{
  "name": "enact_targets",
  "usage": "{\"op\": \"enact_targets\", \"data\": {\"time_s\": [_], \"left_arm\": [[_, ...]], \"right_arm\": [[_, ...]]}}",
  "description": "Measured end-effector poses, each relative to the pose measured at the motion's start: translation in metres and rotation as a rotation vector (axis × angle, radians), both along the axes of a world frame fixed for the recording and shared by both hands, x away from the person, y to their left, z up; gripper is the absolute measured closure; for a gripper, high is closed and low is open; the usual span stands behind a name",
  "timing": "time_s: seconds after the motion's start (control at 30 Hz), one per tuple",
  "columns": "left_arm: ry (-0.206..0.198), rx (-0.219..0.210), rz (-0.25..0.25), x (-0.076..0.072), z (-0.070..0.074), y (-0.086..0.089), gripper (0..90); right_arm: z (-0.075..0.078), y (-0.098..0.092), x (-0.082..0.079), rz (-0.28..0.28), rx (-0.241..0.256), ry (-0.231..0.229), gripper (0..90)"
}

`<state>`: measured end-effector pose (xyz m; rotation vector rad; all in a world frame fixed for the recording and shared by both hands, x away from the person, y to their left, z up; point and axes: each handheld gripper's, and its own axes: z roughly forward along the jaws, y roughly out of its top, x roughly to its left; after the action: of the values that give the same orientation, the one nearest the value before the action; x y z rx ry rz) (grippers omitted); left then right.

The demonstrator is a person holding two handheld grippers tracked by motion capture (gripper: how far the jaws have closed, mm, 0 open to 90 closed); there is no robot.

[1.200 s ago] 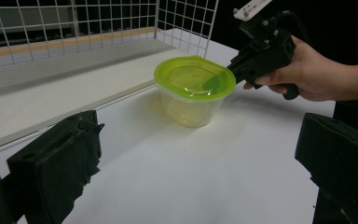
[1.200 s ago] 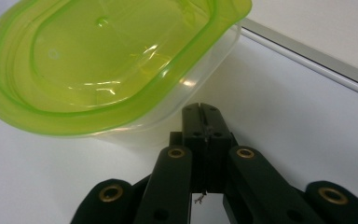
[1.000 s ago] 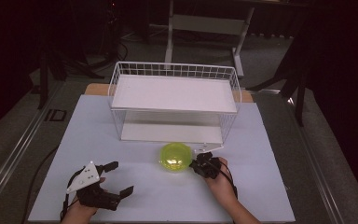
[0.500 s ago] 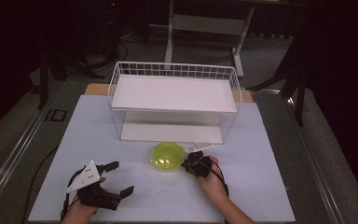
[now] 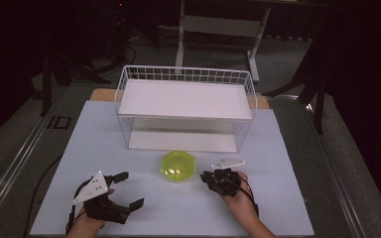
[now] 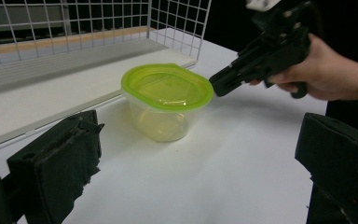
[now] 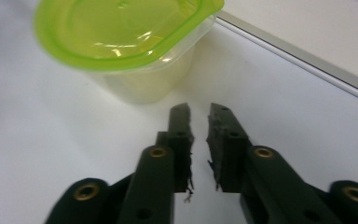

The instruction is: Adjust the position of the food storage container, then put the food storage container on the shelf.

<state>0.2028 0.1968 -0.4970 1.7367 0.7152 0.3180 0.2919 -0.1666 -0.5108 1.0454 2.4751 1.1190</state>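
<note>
Beside container [image 7: 121, 51], right tongs [image 7: 199, 112] near-closed, empty

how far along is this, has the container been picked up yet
Not yet. The lidded green container sits on the table in front of the wire basket. The right tool, nearly shut and empty, points at it. The left tool waits open. Grasping and any moving remain.

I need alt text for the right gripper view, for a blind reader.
A clear container with a lime-green lid sits on a white table, just beyond the right gripper, whose black jaws are nearly closed on nothing.
</note>
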Motion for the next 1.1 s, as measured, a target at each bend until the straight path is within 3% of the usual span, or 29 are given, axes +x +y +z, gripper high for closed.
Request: {"op": "enact_targets", "data": {"time_s": [0.07, 0.17, 0.33, 0.4, 0.47, 0.57, 0.63, 0.8, 0.9, 1.0, 1.1], "left_arm": [[-0.008, 0.02, 0.005, -0.001, 0.001, -0.001, 1.1], [-0.019, 0.055, -0.006, -0.001, 0.002, -0.004, 1.1], [-0.048, 0.054, -0.034, -0.002, 0.008, -0.01, 1.1], [-0.038, 0.039, -0.054, -0.001, 0.01, -0.013, 1.1], [-0.005, 0.031, -0.074, -0.001, 0.012, -0.015, 1.1], [0.053, 0.032, -0.099, -0.001, 0.019, -0.019, 1.1], [0.039, 0.028, -0.098, -0.001, 0.024, -0.02, 1.1], [0.028, 0.023, -0.074, 0.005, 0.033, -0.02, 1.0], [0.045, 0.02, -0.061, 0.012, 0.037, -0.019, 1.1], [0.048, 0.043, -0.053, 0.019, 0.042, -0.022, 1.0], [0.035, 0.051, -0.043, 0.025, 0.046, -0.027, 1.1]], "right_arm": [[0.004, -0.005, -0.007, 0.016, 0.021, -0.002, 75.2], [0.009, -0.011, -0.014, 0.018, 0.042, -0.005, 65.3], [0.019, -0.011, -0.022, 0.018, 0.084, -0.025, 35.1], [0.023, -0.011, -0.025, 0.029, 0.118, -0.035, 26.7], [0.027, -0.01, -0.029, 0.043, 0.113, -0.069, 19.5], [0.032, -0.006, -0.034, 0.079, 0.124, -0.101, 18.3], [0.037, -0.003, -0.038, 0.088, 0.128, -0.134, 16.7], [0.048, 0.0, -0.04, 0.116, 0.205, -0.143, 13.8], [0.055, 0.003, -0.038, 0.116, 0.196, -0.173, 14.1], [0.058, 0.003, -0.032, 0.112, 0.213, -0.171, 14.5], [0.061, 0.004, -0.024, 0.106, 0.215, -0.198, 18.2]]}}
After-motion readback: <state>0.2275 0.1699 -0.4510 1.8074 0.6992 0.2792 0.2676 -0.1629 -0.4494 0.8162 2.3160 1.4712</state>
